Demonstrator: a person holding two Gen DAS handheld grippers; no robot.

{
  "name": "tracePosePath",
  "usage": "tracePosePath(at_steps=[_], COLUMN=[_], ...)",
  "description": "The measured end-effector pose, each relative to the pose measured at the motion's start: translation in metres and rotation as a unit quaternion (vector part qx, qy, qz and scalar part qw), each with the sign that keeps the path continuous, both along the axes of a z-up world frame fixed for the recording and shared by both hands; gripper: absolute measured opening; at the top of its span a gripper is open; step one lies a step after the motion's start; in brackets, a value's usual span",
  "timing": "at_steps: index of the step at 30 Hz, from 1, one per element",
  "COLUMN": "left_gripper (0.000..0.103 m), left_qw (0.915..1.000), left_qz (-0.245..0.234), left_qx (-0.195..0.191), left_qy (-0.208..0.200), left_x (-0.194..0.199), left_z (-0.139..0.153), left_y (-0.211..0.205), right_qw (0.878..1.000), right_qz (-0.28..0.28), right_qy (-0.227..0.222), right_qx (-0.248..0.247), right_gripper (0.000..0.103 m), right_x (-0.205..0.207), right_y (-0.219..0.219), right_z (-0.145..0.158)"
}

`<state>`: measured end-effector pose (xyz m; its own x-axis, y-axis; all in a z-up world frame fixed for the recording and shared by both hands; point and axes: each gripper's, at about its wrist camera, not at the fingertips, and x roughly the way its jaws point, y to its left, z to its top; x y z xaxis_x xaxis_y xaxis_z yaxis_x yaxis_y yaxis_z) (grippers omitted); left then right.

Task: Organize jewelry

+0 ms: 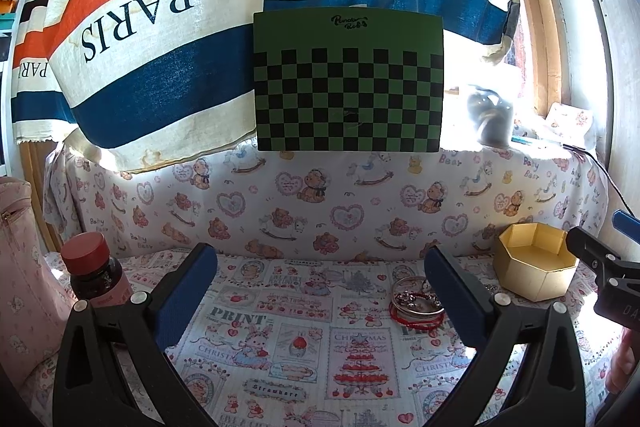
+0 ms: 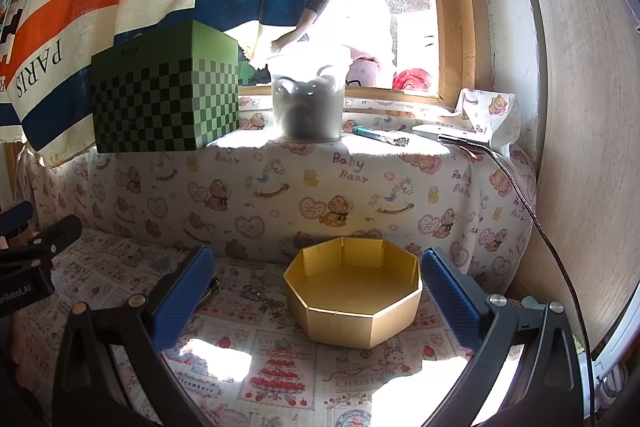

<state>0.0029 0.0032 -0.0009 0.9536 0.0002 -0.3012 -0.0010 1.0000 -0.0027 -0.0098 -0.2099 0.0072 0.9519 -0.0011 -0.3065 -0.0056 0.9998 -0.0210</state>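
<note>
A pile of jewelry (image 1: 416,301), silver bangles with red cord bracelets and small chains, lies on the printed cloth just left of my left gripper's right finger. My left gripper (image 1: 320,287) is open and empty above the cloth. An empty gold octagonal box (image 2: 354,293) stands between the open fingers of my right gripper (image 2: 316,287), which is empty. The box also shows in the left wrist view (image 1: 534,259), at the right. A silver chain (image 2: 260,293) lies left of the box in the right wrist view.
A green checkered box (image 1: 348,81) stands on the cloth-covered ledge behind. A dark bottle with a red cap (image 1: 96,271) stands at the left. A translucent tub (image 2: 306,95), a pen (image 2: 378,135) and a cabled device (image 2: 460,139) sit on the ledge.
</note>
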Motion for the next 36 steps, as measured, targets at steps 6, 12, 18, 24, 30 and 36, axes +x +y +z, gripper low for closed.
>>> tracePosePath(at_steps=[6,12,18,24,30,36], left_gripper=[0.103,0.103,0.103,0.103,0.103,0.103], left_qw=[1.0,1.0,1.0,1.0,1.0,0.9999], left_qz=[-0.006,-0.004,-0.004,-0.004,-0.002,0.009], left_qx=[0.003,0.004,0.004,0.004,0.003,0.008], left_qy=[-0.003,0.0,-0.001,0.0,0.001,-0.004], left_x=[-0.0034,-0.002,-0.0024,-0.0023,-0.002,-0.0038], left_z=[0.0011,0.0008,0.0006,0.0006,0.0004,0.001], left_y=[-0.0022,-0.0026,-0.0026,-0.002,-0.0011,-0.002], right_qw=[1.0,1.0,1.0,1.0,1.0,1.0], right_qz=[0.008,0.013,0.009,0.009,0.008,0.006], right_qy=[0.001,0.002,0.006,0.008,0.011,0.015], right_qx=[-0.01,-0.018,-0.013,-0.011,-0.008,-0.005], right_gripper=[0.103,0.103,0.103,0.103,0.103,0.103], right_x=[-0.0012,-0.0019,-0.001,-0.0002,0.0015,0.0026], right_y=[0.0044,0.0068,0.0058,0.0053,0.0047,0.003], right_z=[0.0001,0.0,0.0001,-0.0005,-0.0008,-0.0016])
